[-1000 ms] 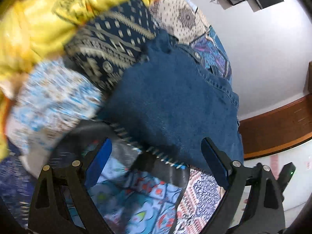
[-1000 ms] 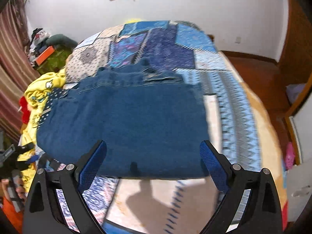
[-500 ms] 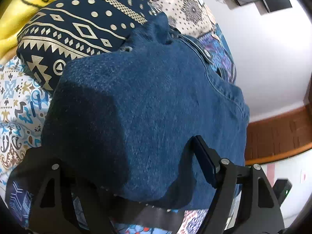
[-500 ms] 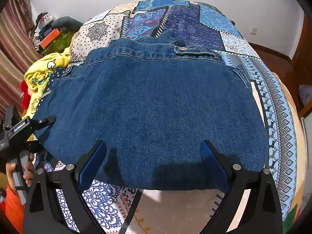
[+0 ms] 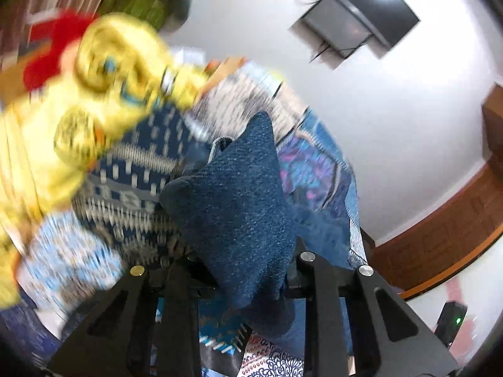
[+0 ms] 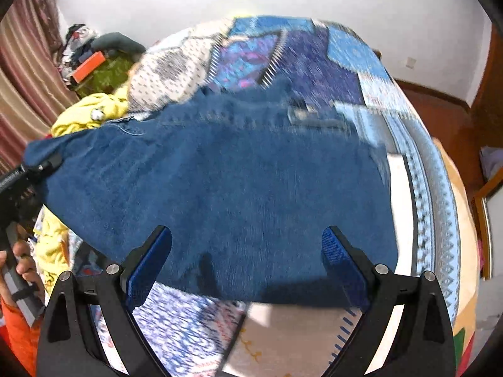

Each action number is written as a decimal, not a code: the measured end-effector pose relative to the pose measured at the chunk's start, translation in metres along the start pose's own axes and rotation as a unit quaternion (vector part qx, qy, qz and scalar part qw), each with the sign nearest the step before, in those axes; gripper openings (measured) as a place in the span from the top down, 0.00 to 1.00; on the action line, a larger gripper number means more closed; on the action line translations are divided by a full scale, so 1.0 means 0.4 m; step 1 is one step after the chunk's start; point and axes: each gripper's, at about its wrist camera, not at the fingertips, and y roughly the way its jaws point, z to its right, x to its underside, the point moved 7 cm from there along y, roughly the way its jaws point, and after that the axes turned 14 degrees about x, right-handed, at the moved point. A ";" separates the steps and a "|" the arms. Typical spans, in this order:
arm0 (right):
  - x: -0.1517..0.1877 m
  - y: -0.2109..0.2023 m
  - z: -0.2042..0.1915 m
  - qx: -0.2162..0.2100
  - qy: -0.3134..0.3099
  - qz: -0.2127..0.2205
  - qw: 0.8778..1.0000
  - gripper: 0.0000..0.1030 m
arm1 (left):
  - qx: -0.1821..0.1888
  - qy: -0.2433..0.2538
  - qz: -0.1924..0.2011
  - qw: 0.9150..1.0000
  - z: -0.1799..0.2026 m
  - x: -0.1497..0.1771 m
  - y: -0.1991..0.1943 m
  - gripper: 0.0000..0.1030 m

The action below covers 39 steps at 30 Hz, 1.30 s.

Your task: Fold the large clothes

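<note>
A folded blue denim garment (image 6: 239, 182) lies on the patchwork bedspread (image 6: 314, 53). My left gripper (image 5: 242, 270) is shut on the garment's left corner (image 5: 239, 207) and lifts it off the bed; it also shows at the left edge of the right wrist view (image 6: 37, 169), pinching that corner. My right gripper (image 6: 246, 260) is open and empty, its blue pads (image 6: 147, 267) just over the garment's near edge, not touching it.
A yellow garment (image 5: 94, 100) and a red one (image 5: 53, 56) are heaped at the bed's left side. A dark patterned cloth (image 5: 132, 169) lies beside the denim. White wall, a wall-mounted screen (image 5: 355, 22) and wooden skirting (image 5: 446, 226) lie beyond the bed.
My left gripper closed on the denim's left corner and lifted it, swinging upward. My right gripper stayed open and drew back slightly from the garment's near edge.
</note>
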 end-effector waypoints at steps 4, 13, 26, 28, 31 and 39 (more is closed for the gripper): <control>-0.038 -0.008 -0.094 -0.017 -0.028 0.026 0.999 0.07 | -0.018 0.086 0.024 0.996 0.092 -0.045 -0.016 0.76; 0.003 0.185 -0.260 -0.025 -0.111 -0.030 0.993 0.06 | -0.024 0.213 0.000 0.977 0.235 0.018 0.024 0.76; 0.047 0.089 0.043 -0.056 0.013 -0.039 0.998 0.06 | 0.049 0.293 -0.049 0.953 0.548 0.173 0.193 0.78; 0.070 0.077 0.150 -0.028 0.054 -0.044 0.997 0.06 | 0.070 0.320 -0.071 0.942 0.602 0.246 0.225 0.78; 0.110 0.051 0.290 0.025 0.095 -0.046 0.994 0.06 | 0.088 0.352 -0.136 0.922 0.637 0.376 0.284 0.78; 0.190 -0.040 0.444 0.063 0.135 -0.037 0.988 0.06 | 0.063 0.397 -0.307 0.863 0.520 0.652 0.372 0.77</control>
